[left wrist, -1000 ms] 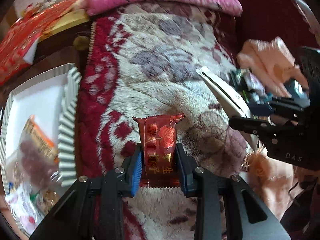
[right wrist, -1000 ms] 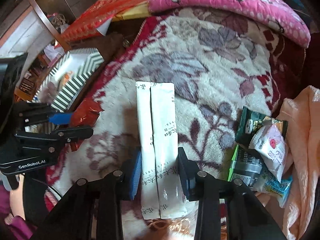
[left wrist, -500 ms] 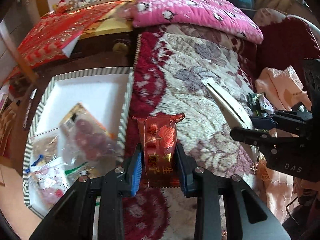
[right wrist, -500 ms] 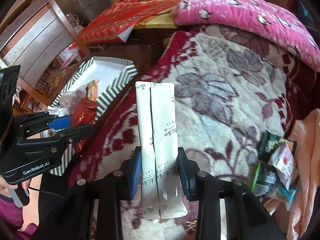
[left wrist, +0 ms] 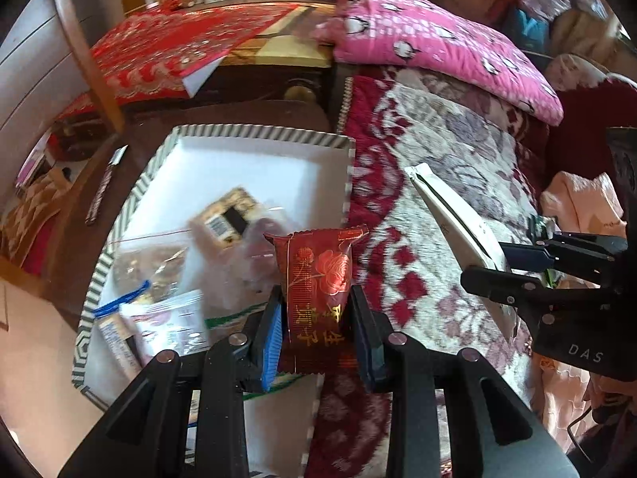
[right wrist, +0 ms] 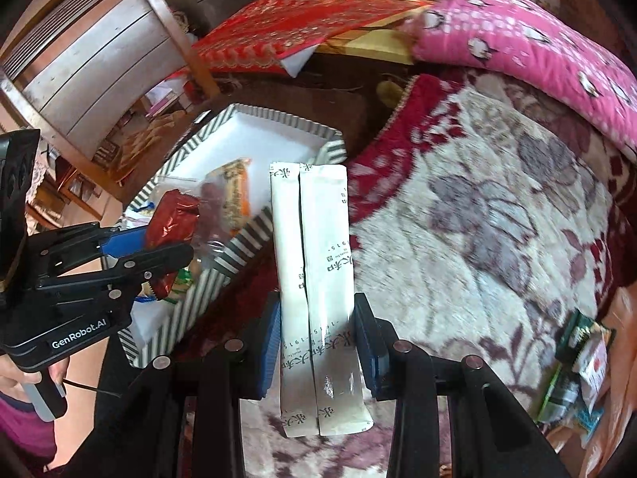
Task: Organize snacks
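Left wrist: left gripper [left wrist: 316, 330] holds a red packet [left wrist: 318, 279], right gripper [right wrist: 316, 342] white sachets [right wrist: 318, 279]; both carrying toward the box [left wrist: 350, 167]; next, release inside.

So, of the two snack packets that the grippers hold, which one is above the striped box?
The red packet in the left gripper: it hangs over the striped box's edge. The white stick packets in the right gripper are over the blanket.

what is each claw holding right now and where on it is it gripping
Left claw grips the red snack packet near its lower end; right claw grips the two white stick sachets below their middle.
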Tool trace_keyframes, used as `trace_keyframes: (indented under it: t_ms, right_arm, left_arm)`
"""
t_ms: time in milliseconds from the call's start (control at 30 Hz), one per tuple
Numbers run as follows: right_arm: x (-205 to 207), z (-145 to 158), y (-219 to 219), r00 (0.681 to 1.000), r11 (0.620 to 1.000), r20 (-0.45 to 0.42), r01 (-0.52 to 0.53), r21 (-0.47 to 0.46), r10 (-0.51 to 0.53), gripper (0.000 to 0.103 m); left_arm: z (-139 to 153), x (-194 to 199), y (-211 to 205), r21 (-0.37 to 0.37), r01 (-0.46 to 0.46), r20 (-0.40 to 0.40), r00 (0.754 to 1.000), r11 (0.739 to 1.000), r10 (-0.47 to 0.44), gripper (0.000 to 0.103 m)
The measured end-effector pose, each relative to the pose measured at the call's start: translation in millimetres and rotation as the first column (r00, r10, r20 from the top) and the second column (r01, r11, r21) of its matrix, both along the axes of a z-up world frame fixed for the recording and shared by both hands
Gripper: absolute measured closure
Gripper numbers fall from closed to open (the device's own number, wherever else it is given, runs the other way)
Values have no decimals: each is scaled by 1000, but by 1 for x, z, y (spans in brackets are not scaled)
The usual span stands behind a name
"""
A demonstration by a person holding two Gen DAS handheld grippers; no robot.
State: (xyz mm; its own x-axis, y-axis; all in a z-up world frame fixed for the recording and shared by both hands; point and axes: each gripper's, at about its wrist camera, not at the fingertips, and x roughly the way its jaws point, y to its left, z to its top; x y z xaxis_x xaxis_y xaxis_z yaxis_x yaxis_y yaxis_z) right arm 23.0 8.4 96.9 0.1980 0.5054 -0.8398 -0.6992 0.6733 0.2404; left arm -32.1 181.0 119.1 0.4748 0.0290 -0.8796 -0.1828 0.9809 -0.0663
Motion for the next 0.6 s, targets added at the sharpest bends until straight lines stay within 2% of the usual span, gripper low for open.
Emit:
trace_keyframes:
  t_ms: [333, 600]
  right_arm:
    - [-6, 7, 55, 996, 996, 1, -90, -11, 90, 65]
    - [-8, -1, 111, 988, 988, -42, -149, -34, 148, 65]
  left_arm:
    - [-2, -19, 55, -7, -116, -5, 993, 993, 116, 73]
    - [-12, -30, 82, -12, -174, -27, 984, 985, 174, 73]
